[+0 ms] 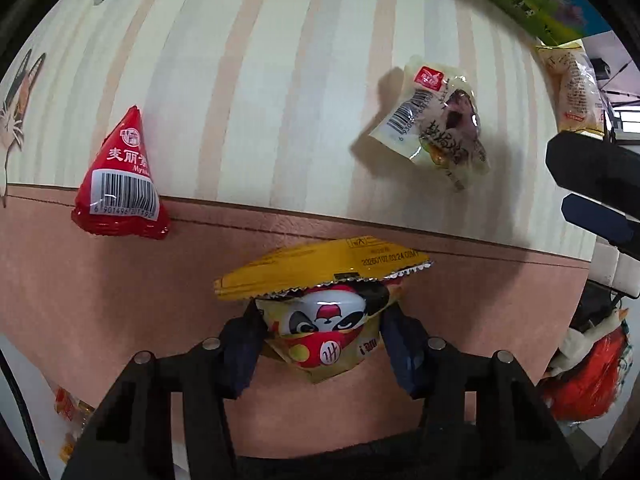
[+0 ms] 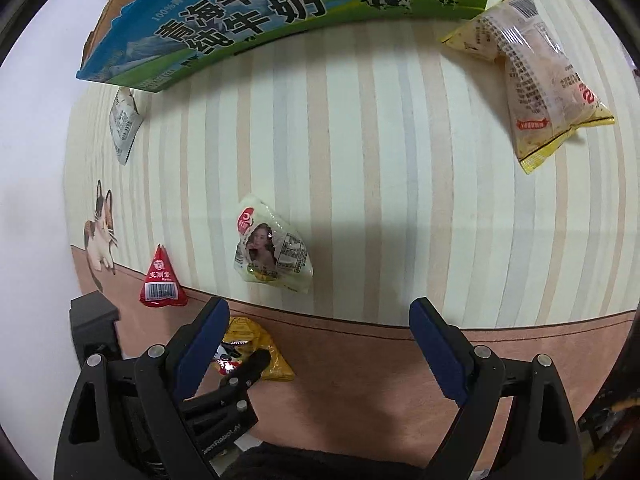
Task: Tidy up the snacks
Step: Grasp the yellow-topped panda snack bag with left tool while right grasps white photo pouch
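The left tool [image 1: 322, 336] is clenched on the yellow panda packet [image 1: 320, 304] at the table's [image 1: 280, 100] near pink border. The bite sits low on the crinkly foil, so the packet may slip on lifting. The right tool [image 2: 316, 344] hangs released.

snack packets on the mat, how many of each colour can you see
red: 1, the triangular packet
yellow: 1, the panda packet, between the left claw pads
pale or clear: 3, the middle packet, the large packet at far right, the grey-white packet by the milk carton
total: 5
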